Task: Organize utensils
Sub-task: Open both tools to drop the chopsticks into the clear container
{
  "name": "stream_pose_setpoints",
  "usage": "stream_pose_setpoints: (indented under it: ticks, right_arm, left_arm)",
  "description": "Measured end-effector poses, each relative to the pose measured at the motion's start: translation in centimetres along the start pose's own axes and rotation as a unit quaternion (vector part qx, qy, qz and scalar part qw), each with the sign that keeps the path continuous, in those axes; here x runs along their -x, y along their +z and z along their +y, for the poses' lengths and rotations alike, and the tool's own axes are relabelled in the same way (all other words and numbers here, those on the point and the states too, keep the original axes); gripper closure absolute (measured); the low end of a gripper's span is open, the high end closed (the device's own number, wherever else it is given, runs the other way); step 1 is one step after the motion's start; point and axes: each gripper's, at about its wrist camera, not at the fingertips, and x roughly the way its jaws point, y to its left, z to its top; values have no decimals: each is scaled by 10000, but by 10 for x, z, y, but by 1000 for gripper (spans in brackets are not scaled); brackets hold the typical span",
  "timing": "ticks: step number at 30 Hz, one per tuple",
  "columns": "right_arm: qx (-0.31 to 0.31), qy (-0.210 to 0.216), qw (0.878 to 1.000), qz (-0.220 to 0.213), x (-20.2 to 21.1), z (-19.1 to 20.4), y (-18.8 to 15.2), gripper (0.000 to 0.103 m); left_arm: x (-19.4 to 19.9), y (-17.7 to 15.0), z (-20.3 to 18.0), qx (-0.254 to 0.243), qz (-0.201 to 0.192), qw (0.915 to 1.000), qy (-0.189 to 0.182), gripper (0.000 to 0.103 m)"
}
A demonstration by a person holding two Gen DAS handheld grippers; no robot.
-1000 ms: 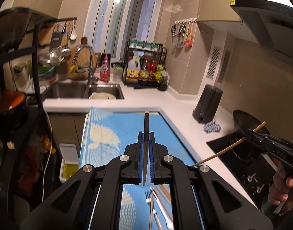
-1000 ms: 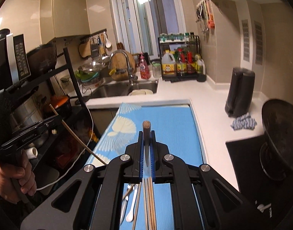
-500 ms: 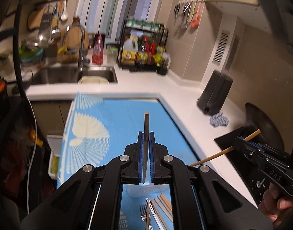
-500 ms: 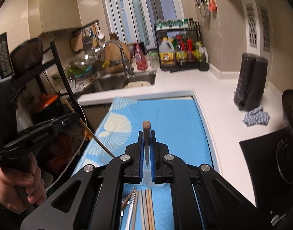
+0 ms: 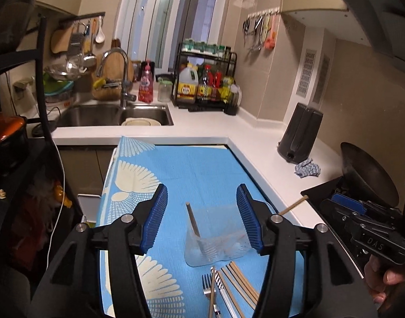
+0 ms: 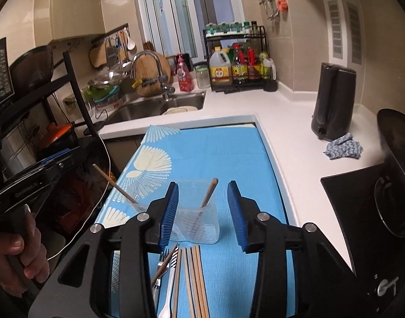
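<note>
A clear plastic cup [image 5: 215,241] [image 6: 199,222] stands on the blue mat. Two chopsticks lean in it: a dark-tipped one [image 5: 192,220] [image 6: 113,184] and a pale one [image 5: 292,206] [image 6: 208,194]. My left gripper [image 5: 201,218] is just in front of the cup, its jaws opening, pads clear of the stick. My right gripper [image 6: 203,212] faces the cup from the other side, jaws also opening with nothing pressed between them. Each gripper shows in the other's view, left [image 6: 53,159] and right [image 5: 361,220]. A fork [image 6: 162,263], a white spoon [image 6: 167,294] and more chopsticks [image 6: 194,278] lie on the mat near me.
The sink [image 5: 109,115] with its faucet is at the back. A black kettle [image 6: 332,106] and a blue cloth [image 6: 343,149] sit on the white counter. A black wok [image 5: 366,177] rests on the hob at right, and a black rack [image 6: 72,84] stands at left.
Both grippers, each shut on a chopstick before, sank toward the cup and opened. The two chopsticks now stand loose in the cup.
</note>
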Motion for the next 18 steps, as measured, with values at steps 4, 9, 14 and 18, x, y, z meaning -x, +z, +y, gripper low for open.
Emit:
stream_pose_setpoints:
  ticks: [4, 9, 14, 18]
  right_arm:
    - [67, -27, 9991, -407, 38, 5, -22, 62]
    - [-2, -30, 9975, -707, 73, 7, -67, 62]
    - [-82, -52, 9969, -781, 89, 5, -126, 62]
    - [-225, 63, 9960, -867, 85, -3, -182, 65]
  left_arm:
    - [32, -21, -4, 28, -230, 9997, -29, 46]
    - [58, -63, -9, -23, -291, 9996, -18, 46]
    - [76, -121, -6, 158, -392, 9985, -359, 46]
    - [73, -180, 5, 552, -216, 9967, -549, 49]
